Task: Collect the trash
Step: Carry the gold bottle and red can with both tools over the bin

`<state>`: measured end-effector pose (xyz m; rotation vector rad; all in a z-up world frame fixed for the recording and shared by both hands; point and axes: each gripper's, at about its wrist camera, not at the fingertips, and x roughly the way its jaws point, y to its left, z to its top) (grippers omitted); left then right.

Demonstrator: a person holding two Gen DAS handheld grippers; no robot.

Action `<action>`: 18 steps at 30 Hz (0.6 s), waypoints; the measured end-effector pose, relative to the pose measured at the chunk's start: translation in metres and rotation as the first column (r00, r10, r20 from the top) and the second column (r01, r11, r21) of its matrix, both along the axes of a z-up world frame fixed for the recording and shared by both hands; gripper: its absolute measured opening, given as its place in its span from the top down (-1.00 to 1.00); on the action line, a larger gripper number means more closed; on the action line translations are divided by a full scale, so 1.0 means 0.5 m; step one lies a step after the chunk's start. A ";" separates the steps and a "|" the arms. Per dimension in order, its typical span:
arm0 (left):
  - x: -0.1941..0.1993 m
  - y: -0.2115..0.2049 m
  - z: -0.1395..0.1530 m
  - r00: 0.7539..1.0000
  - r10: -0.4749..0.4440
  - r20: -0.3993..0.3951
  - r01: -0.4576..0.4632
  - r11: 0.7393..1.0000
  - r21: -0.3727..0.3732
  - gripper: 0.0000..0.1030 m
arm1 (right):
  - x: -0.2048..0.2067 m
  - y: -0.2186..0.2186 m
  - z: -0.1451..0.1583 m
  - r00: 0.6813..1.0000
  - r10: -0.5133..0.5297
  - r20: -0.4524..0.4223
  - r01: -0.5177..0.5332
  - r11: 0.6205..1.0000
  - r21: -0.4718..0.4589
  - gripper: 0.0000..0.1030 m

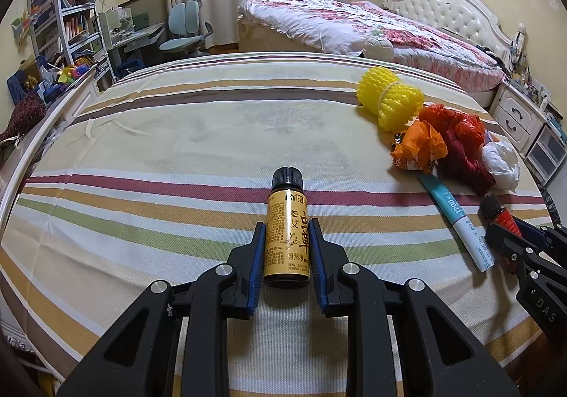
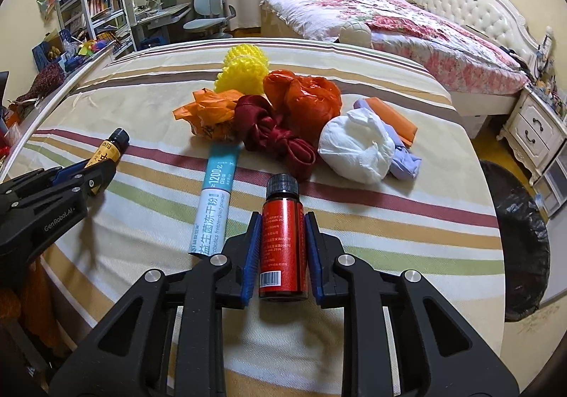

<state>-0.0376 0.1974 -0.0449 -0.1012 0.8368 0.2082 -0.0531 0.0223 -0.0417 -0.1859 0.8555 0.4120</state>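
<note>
Gripping a yellow bottle (image 1: 287, 237), the left hand-held gripper (image 1: 287, 257); the right hand-held gripper (image 2: 282, 250) is clamping a red bottle (image 2: 281, 244) above the striped table (image 1: 159, 156)

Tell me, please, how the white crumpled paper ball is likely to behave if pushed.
The white crumpled paper ball looks light and soft, so it would probably skid or tumble rather than roll true. It rests against the lilac wrapper, which may shift with it.

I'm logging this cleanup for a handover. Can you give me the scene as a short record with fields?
surface: striped cloth
left gripper: shut on yellow bottle
right gripper: shut on red bottle
loose trash: teal sachet, white tissue wad, orange bag, yellow foam net
bin: black-lined, at right
</note>
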 end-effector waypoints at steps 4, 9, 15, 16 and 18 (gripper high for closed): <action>0.000 0.000 0.000 1.000 0.000 0.000 0.000 1.000 -0.002 0.52 | 0.009 0.003 0.000 1.000 0.000 -0.001 0.000 1.000 0.002 0.40; -0.003 0.000 0.002 1.000 -0.005 0.008 0.005 1.000 -0.004 0.52 | 0.004 0.004 0.003 1.000 0.014 0.006 -0.014 1.000 -0.009 0.55; -0.018 -0.015 0.023 0.998 -0.025 0.058 0.023 0.999 0.037 0.52 | -0.016 -0.027 0.017 0.999 -0.002 0.039 0.001 1.000 0.015 0.55; -0.020 -0.020 0.027 0.997 -0.031 0.064 0.028 0.999 0.043 0.52 | -0.019 -0.036 0.024 0.999 -0.010 0.050 0.009 1.000 0.022 0.55; -0.022 -0.031 0.033 0.996 -0.045 0.072 0.043 0.999 0.029 0.52 | -0.024 -0.058 0.039 0.997 -0.031 0.071 0.029 0.999 0.039 0.55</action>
